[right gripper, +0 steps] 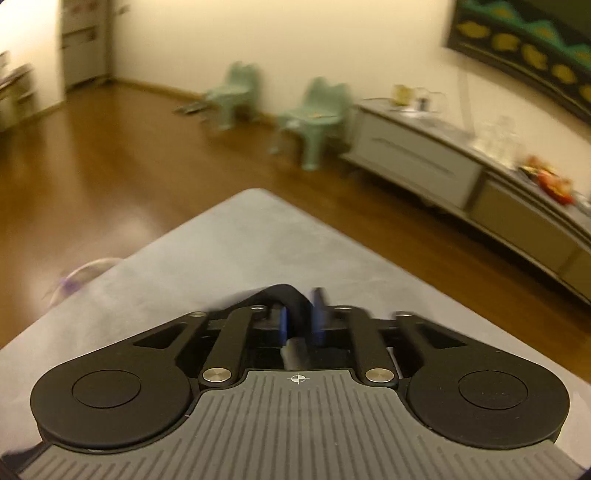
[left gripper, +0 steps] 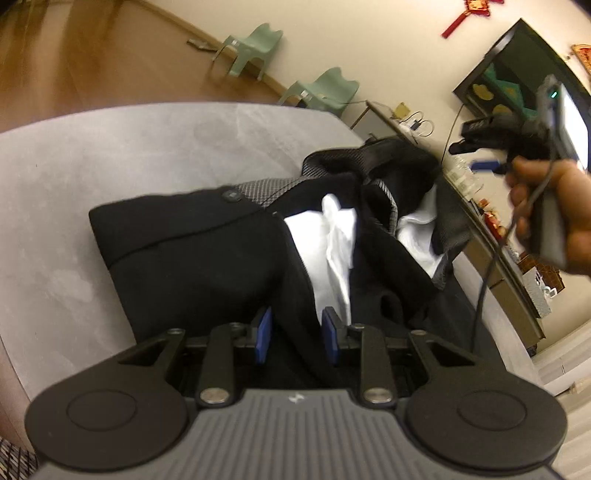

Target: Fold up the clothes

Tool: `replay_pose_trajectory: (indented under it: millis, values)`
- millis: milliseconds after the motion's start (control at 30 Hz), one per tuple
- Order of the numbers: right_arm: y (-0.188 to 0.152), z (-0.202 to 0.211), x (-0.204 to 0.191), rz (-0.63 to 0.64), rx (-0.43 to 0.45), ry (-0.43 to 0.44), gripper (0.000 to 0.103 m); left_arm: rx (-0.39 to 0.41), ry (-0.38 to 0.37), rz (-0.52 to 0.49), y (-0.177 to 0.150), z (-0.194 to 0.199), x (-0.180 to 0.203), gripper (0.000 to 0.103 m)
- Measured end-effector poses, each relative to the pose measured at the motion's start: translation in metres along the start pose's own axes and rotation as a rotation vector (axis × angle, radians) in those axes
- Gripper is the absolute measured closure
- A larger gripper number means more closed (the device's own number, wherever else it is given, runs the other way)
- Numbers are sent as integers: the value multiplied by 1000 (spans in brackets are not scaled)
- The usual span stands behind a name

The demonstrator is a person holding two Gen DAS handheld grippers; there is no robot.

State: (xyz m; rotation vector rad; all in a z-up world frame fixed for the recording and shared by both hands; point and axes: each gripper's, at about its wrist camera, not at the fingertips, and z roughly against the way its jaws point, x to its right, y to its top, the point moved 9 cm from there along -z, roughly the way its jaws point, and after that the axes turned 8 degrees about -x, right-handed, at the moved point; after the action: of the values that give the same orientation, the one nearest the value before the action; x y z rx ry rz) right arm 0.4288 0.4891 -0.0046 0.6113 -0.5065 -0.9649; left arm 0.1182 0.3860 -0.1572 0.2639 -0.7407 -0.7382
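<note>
With the left gripper (left gripper: 295, 338) jaws open over the black garment (left gripper: 207, 258) and the right gripper (right gripper: 299, 319) jaws pinching dark fabric, lifting may undo the rumpled fold on the tabletop (left gripper: 110, 158).

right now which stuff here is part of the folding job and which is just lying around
Part of the job:
- black trousers, white pocket linings showing
- grey table beneath them
- left gripper, jaws apart around the fabric
- right gripper, black fabric between its fingers

Just lying about:
- two green chairs
- low cabinet with clutter
- red wall ornament
</note>
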Motion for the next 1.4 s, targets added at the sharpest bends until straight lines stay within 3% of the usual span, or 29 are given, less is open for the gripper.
replay_pose_trajectory:
  millis: [33, 133, 200, 267, 367, 433, 533, 600, 800, 867, 933, 1067, 1100, 1133, 1167, 1267, 1400]
  values:
    - [-4, 2, 4, 6, 18, -40, 49, -4, -5, 2, 0, 0, 0, 74]
    - [-23, 0, -1, 175, -28, -148, 49, -33, -16, 30, -1, -5, -2, 73]
    - [-32, 4, -22, 253, -29, -123, 49, -40, -17, 37, -1, -6, -1, 72]
    - [-44, 22, -56, 294, -46, 31, 45, -36, -16, 28, 1, -7, 2, 69]
    - [-76, 44, -130, 468, -95, 209, 36, -41, -12, 5, 0, -11, 6, 66]
    - [-100, 60, -178, 587, -130, 327, 14, -38, -2, -7, -5, -11, 8, 66]
    - [-137, 87, -249, 764, -181, 505, 11, -38, 4, -12, -5, -12, 10, 66]
    - [-138, 80, -264, 844, -149, 402, 11, -46, -7, -1, -5, -12, 9, 66]
    - [-79, 8, -205, 513, -245, 89, 13, -66, -34, 15, -3, -14, 10, 66]
    - [-69, -14, -188, 438, -283, 53, 15, -71, -42, 24, -4, -14, 9, 66]
    - [-69, -35, -177, 341, -342, 23, 32, -74, -46, 33, -2, -15, 7, 66]
    - [-68, -59, -170, 190, -368, 66, 46, -78, -49, 63, 1, -13, -1, 66]
    - [-67, -60, -169, 185, -365, 74, 62, -77, -51, 68, -1, -10, -2, 66]
    - [-64, -61, -168, 181, -363, 83, 86, -77, -54, 72, -3, -7, -4, 66]
    - [-63, -61, -168, 195, -360, 81, 93, -74, -51, 74, -2, -7, -4, 66]
    - [-46, -53, -165, 216, -296, 91, 98, -41, -34, 71, 2, -2, -5, 66]
    - [22, -17, -128, -8, 14, 278, 94, 30, 17, 58, 11, 3, -9, 66]
